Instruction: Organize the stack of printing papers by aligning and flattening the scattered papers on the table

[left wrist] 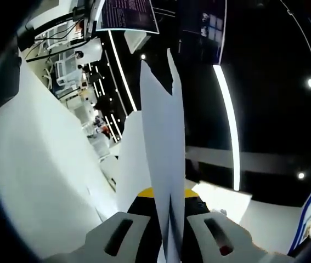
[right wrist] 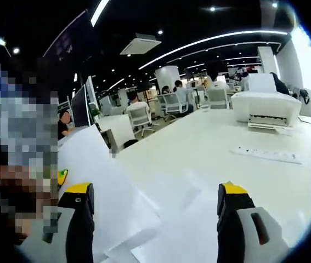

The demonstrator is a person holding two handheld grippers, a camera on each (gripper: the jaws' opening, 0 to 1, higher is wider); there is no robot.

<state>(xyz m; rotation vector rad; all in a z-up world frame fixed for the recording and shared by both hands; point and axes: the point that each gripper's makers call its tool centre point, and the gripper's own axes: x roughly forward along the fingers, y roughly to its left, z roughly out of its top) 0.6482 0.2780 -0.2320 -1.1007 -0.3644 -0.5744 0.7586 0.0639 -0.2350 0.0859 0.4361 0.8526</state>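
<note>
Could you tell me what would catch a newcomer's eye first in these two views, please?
In the left gripper view, the left gripper is shut on a sheaf of white paper sheets that stands up edge-on through the middle of the picture. In the right gripper view, the right gripper has its jaws wide apart over loose papers on the white table, with a white printer at the far right.

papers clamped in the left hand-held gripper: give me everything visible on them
The papers are plain white printer sheets, seen edge-on in the left gripper view and rising from between the jaws of the left hand-held gripper, which are shut on them. The sheets are lifted and stand roughly upright; the top edges are uneven and fan apart, so they are not aligned. Another broad white sheet spreads to the left.
</note>
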